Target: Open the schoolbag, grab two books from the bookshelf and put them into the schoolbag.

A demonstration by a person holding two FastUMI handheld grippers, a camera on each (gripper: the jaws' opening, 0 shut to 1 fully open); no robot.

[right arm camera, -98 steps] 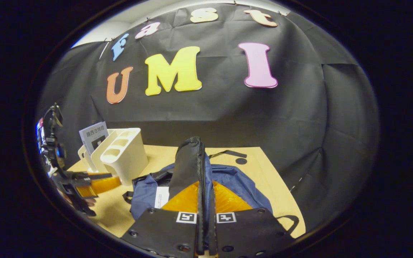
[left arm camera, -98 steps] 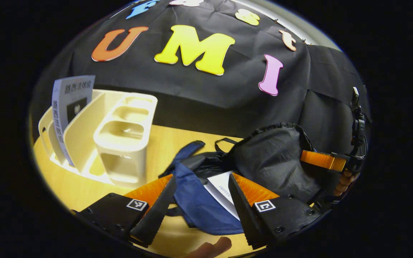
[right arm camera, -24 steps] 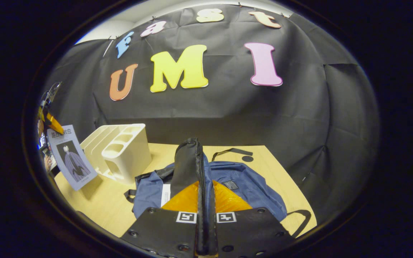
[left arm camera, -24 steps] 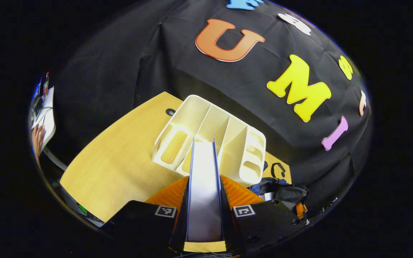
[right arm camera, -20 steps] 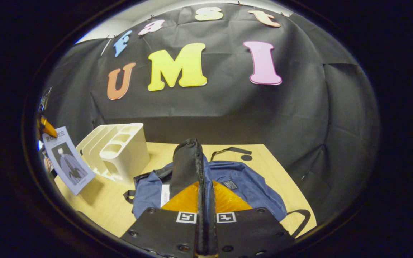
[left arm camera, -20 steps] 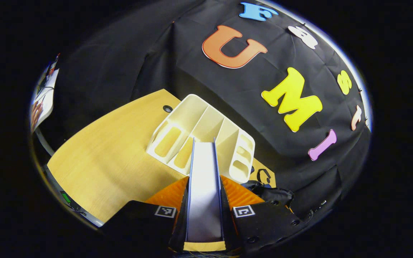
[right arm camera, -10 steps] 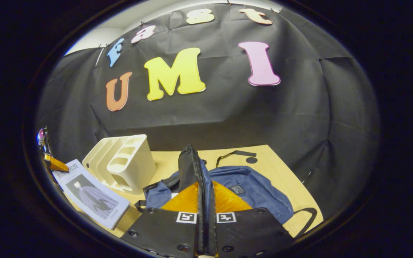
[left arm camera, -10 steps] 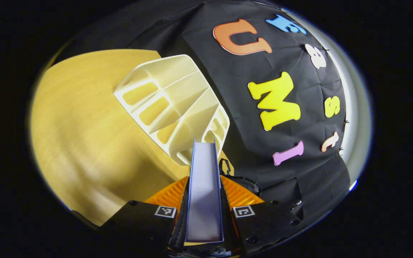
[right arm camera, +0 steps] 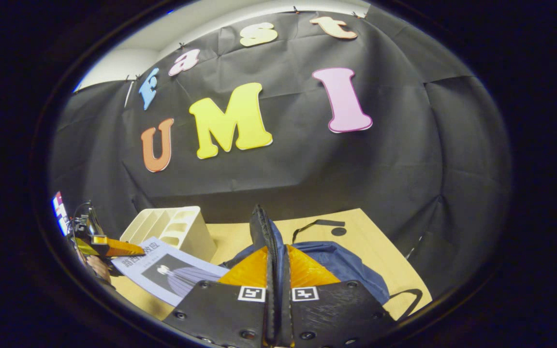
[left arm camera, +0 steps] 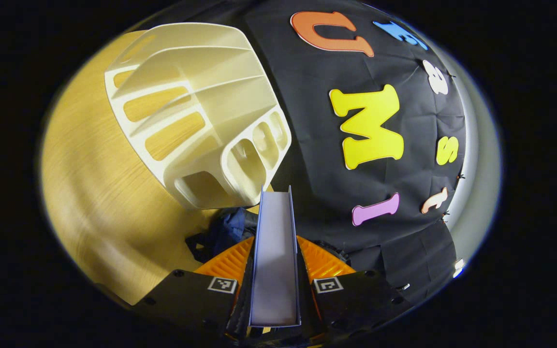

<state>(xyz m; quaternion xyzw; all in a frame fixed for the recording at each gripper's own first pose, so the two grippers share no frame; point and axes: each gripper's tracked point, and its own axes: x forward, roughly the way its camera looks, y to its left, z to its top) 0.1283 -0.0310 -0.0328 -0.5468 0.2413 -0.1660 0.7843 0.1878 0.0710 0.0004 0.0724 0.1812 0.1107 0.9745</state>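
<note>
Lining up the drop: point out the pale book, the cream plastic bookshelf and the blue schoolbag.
Pale paperback book (right arm camera: pixel 174 274), right gripper view, on its front cover.
Cream plastic bookshelf (left arm camera: pixel 196 111), left gripper view, on a divider wall.
Blue fabric schoolbag (right arm camera: pixel 344 268), right gripper view, on its front panel.

We see a light wooden desk (right arm camera: pixel 375 251) carrying a cream bookshelf (right arm camera: pixel 182 229) at its far left and, just right of it, a blue schoolbag (right arm camera: pixel 346 270) lying flat.

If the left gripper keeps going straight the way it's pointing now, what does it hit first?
Probably the schoolbag. The left gripper is shut on a book whose far edge leads, with dark bag fabric just beyond it; the bookshelf sits off to one side. Depth is unclear.
</note>
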